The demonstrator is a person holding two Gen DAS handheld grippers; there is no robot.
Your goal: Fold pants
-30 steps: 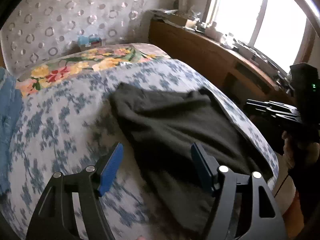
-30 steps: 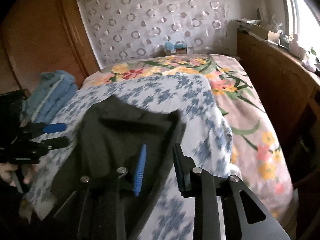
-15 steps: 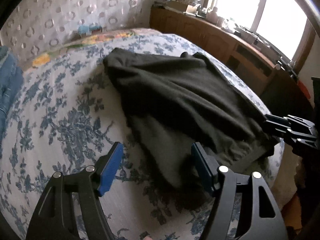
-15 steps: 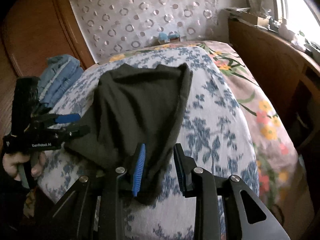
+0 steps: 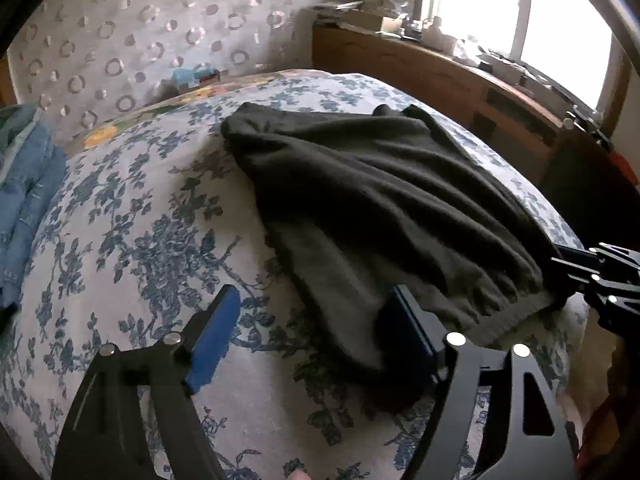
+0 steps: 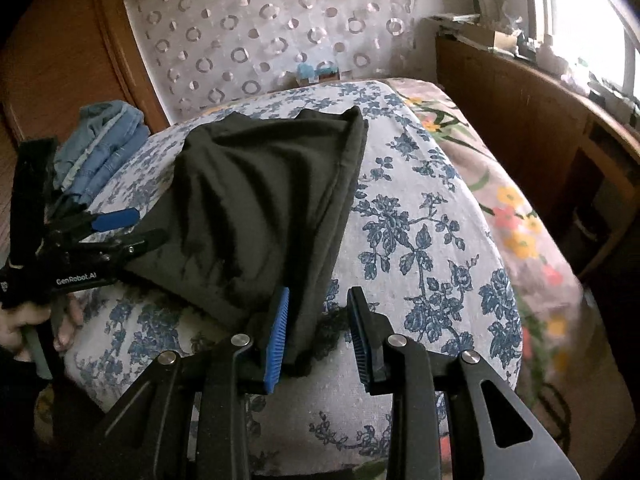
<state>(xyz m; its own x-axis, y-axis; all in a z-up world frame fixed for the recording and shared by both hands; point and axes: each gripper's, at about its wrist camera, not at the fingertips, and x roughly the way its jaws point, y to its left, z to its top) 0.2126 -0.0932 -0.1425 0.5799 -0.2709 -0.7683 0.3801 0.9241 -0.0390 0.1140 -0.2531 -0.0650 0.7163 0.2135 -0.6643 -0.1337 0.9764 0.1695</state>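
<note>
Nearest, both hand-held grippers angle downward over the near edge of the bed (image 5: 132,240). A hand (image 6: 24,320) wraps the handle of the left hand-held gripper (image 5: 316,332), whose jaws have just been opening and now stand spread wide; the near left corner of the pants (image 5: 380,204) lies between them, close against the right pad, while the left pad hangs over bare bedspread and nothing is pinched. The right hand-held gripper (image 6: 318,330) has its jaws partly apart, with the near right corner of the pants hanging against the left blue pad and a clear gap to the right pad, so the fabric is not squeezed. Beyond the pads, the dark pants lie rumpled on the blue-flowered bedspread, their long axis running away from the cameras toward the headboard (image 6: 280,24), the gathered band nearest. Further off, a stack of blue denim (image 6: 100,140) sits at the bed's left side.
</note>
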